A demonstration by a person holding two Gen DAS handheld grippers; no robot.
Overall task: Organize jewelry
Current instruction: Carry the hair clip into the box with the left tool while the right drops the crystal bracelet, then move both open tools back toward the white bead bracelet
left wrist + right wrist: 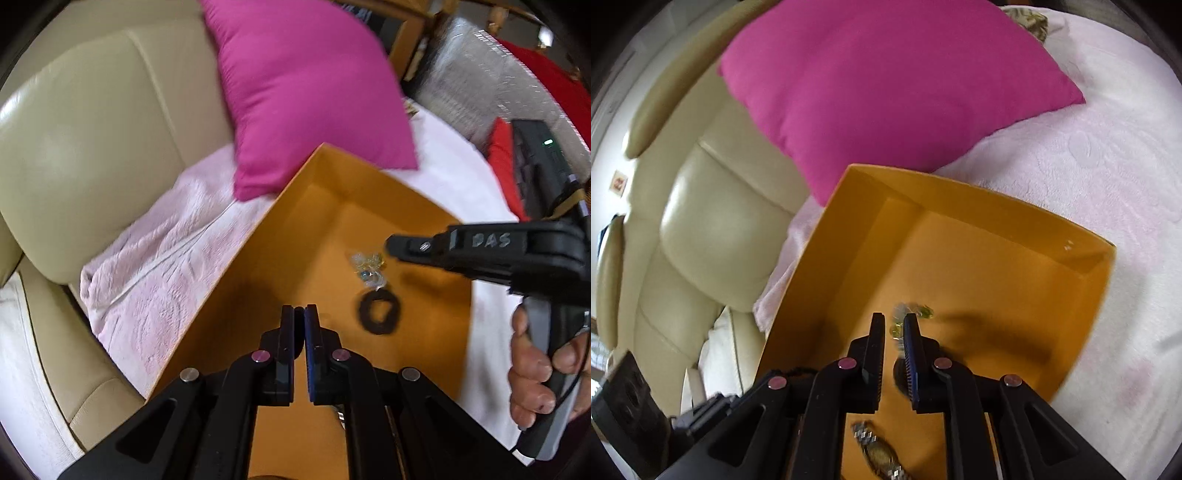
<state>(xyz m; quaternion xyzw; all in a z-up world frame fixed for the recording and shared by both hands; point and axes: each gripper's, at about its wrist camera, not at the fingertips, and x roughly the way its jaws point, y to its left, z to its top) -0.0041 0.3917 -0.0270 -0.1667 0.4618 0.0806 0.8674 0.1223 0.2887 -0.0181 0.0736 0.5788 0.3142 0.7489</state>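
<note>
from the left wrist view we're looking down into the orange box, which sits on a pale pink blanket with a magenta pillow at its far corner. our left gripper hangs over the near part of the box, jaws almost together, only a sliver between them, nothing gripped. on the box floor lie a small tangle of gold chain jewelry and, just nearer us, a black ring-shaped band. our right gripper reaches in from the side, just beside the tangle; we cannot tell its jaws from here.

over to the right wrist view: right gripper above the box, jaws narrowly apart, empty, the gold tangle just past the tips. a watch lies on the box floor at the near edge.

we judge several pieces already collected in the box; whether more wait outside, we can't see.
</note>
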